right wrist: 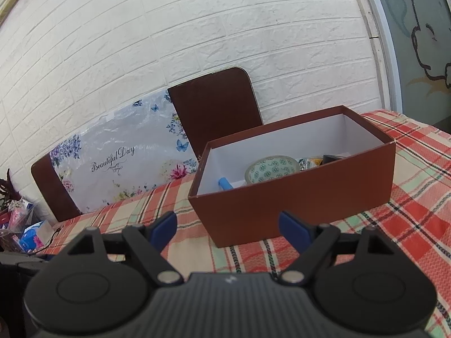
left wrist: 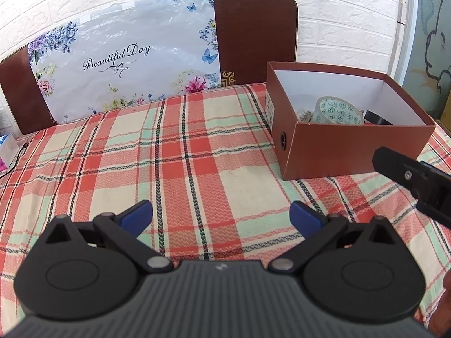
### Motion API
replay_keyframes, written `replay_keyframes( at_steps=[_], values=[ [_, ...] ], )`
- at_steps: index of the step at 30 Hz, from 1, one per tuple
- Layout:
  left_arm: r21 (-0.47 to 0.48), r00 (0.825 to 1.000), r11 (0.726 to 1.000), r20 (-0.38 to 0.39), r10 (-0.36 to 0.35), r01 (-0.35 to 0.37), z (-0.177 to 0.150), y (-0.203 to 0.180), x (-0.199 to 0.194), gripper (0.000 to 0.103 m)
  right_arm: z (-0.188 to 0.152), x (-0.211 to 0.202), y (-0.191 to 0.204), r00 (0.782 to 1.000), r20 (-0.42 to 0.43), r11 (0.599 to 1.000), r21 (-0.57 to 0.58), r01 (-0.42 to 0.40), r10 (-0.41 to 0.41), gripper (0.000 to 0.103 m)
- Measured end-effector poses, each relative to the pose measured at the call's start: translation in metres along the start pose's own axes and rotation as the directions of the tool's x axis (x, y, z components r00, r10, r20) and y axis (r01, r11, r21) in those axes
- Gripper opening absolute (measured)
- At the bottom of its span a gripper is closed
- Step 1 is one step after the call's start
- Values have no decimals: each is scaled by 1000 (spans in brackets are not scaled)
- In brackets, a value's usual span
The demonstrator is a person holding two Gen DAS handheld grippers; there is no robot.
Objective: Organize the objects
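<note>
cardboard box (right wrist: 296,194) on woven plaid cloth (left wrist: 197,155); left tongs (left wrist: 221,214) and right tongs (right wrist: 227,226) apart, empty

The left wrist view is taken low over the red, cream and green plaid tablecloth (left wrist: 197,146), tilted downward toward the white brick-patterned wall (left wrist: 338,22). The right wrist view is set nearer the open reddish-brown cardboard box (right wrist: 296,197), angled less steeply. Box, cloth and wall are shared by both.
</note>
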State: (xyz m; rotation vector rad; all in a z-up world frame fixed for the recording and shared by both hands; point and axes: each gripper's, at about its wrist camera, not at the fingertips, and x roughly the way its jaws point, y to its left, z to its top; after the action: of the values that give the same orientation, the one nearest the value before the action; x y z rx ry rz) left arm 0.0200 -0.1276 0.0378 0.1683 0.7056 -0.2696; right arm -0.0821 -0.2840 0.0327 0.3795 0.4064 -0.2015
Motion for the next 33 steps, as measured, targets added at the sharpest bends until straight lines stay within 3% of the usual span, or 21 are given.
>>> replay_keyframes(
  at_steps=[33],
  values=[
    [18, 1000, 1000, -15, -4, 4, -2, -3, 5, 103, -4, 4, -4, 1000, -16, 1000, 5, -6, 6, 83]
  ],
)
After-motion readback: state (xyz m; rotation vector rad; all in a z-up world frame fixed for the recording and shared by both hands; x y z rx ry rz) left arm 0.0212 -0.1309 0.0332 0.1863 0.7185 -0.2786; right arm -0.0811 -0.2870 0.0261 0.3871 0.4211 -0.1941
